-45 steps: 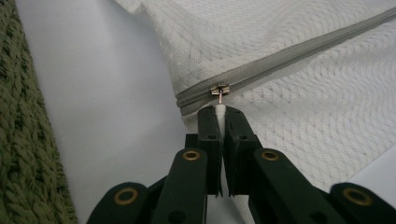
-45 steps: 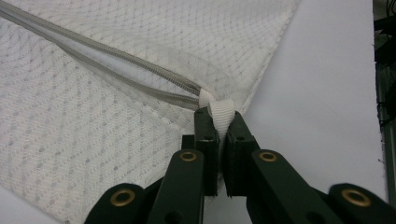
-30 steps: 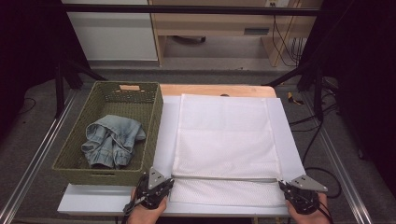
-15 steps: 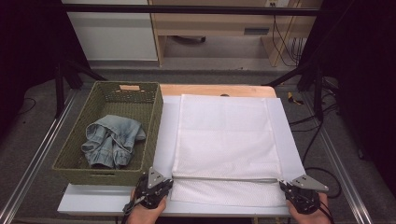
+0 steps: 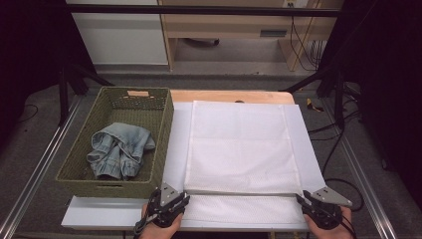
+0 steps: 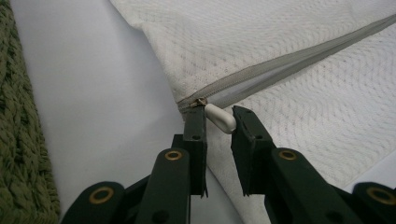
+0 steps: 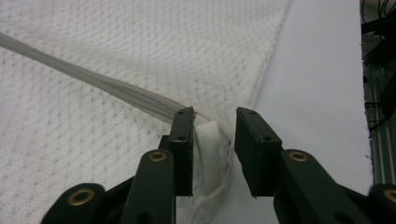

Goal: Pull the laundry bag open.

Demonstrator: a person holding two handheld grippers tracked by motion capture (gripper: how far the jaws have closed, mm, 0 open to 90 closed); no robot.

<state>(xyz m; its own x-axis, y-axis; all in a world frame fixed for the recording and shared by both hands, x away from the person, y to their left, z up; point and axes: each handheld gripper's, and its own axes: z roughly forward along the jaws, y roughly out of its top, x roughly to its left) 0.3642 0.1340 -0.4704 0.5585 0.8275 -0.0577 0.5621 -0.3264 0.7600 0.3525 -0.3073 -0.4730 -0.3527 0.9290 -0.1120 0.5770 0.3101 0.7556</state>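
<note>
White tabletop (image 5: 176, 149) under dark surroundings, wooden strip along its far edge. White mesh bag (image 5: 241, 149) spread flat over centre, reaching from far edge to near edge, grey zipper (image 6: 280, 65) running across near 6 o'clock. Green wicker basket (image 5: 164, 139) at 9 o'clock, touching tabletop edge, crumpled denim (image 5: 119, 149) inside.

Left gripper (image 6: 219, 123) at 7 o'clock in high view (image 5: 168, 198), at bag's near left corner. Jaws parted a little, just been opening. White zipper pull (image 6: 220, 118) lying between them, right at zipper's end; left jaw close against pull, right jaw clear of it, so no squeeze on it now.

Right gripper (image 7: 215, 128) at 5 o'clock in high view (image 5: 323, 204), at bag's near right corner. Jaws parted somewhat wider, also just been opening. White ribbed tab (image 7: 208, 140) at zipper's other end sitting between them, up against left jaw, gap showing to right jaw; not clamped.

Both hands low at near edge, well apart, zipper line stretched straight between the two corners. Bare tabletop showing beyond bag's corner in each gripper view.
</note>
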